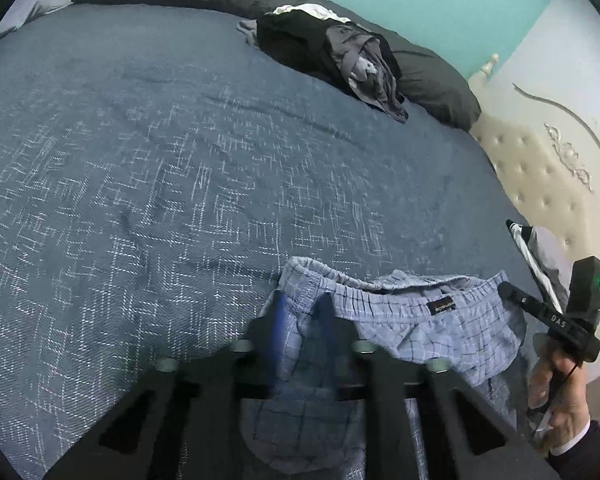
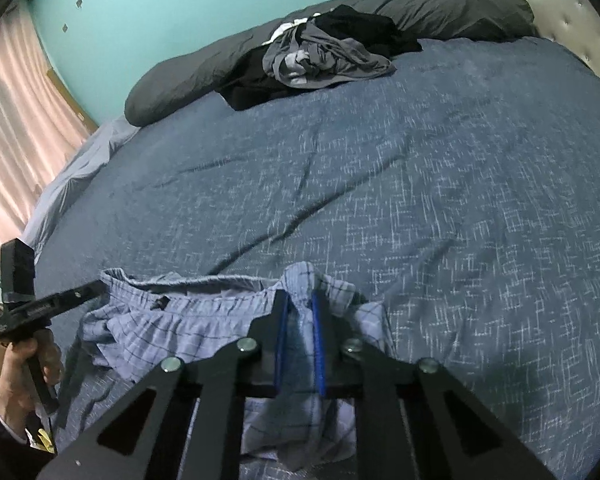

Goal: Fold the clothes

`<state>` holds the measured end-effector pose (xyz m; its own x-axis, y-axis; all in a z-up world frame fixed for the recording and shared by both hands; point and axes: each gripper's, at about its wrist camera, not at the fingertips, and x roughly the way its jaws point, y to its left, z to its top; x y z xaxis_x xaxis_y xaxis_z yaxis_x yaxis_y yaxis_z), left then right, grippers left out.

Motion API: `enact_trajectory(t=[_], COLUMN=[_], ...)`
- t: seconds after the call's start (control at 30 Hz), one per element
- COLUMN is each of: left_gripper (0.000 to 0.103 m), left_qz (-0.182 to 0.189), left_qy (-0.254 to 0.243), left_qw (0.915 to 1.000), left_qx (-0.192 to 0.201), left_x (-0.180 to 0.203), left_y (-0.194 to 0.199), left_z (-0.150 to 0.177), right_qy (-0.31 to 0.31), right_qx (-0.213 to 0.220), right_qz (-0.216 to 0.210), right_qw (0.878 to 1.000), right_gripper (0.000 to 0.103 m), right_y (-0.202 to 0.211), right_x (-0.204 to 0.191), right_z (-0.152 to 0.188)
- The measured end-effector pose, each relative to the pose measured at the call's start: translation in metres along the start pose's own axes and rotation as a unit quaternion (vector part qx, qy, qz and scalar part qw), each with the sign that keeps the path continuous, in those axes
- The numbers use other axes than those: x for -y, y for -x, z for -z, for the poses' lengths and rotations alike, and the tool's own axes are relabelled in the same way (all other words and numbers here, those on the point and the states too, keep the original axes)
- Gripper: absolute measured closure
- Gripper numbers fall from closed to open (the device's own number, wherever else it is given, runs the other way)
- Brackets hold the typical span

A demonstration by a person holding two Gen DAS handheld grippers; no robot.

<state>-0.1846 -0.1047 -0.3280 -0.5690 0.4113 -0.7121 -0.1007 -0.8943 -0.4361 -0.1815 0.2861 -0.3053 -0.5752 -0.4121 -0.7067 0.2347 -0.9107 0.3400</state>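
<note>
the blue checked boxer shorts (image 1: 416, 320) lay at the near edge of the bed (image 1: 180, 168), waistband stretched between the two tools. the left gripper (image 1: 302, 304) had its jaws nearly closed, pinching one end of the waistband between its blue pads (image 1: 281, 312). the right gripper (image 2: 300, 304) gripped the opposite end the same way, cloth bunched between its narrow jaws. a pile of dark clothes (image 2: 324, 54) sat at the far edge against a long grey pillow (image 2: 440, 4), well apart from the shorts.
</note>
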Motion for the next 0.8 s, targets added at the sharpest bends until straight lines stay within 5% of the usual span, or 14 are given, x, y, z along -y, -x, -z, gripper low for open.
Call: enact_trajectory(t=[0.07,0.23,0.5,0.8], left_gripper=[0.103,0.103,0.103,0.065], left_qz=[-0.004,-0.011,-0.007,-0.017], left_qy=[-0.001,-0.003,-0.013,-0.047], left_qw=[1.0,0.9993,0.9999,0.9987], left_qx=[0.003,0.035,0.0,-0.005], left_x=[0.001,0.006,0.008,0.021], left_y=[0.0,0.013,0.004,-0.002], left_z=[0.0,-0.01,-0.006,-0.002], right_qy=[-0.001,-0.001,-0.006,-0.006], right_qx=[0.007,0.03,0.037,0.038], right_qz=[-0.005,-0.012,-0.016,-0.019], right_qw=[1.0,0.999,0.999,0.999], right_gripper=[0.094,0.095,0.095,0.095], right_y=[0.002,0.012,0.015,0.015], right_x=[0.0,0.0,0.002,0.001], right_z=[-0.001,-0.005,-0.007,-0.007])
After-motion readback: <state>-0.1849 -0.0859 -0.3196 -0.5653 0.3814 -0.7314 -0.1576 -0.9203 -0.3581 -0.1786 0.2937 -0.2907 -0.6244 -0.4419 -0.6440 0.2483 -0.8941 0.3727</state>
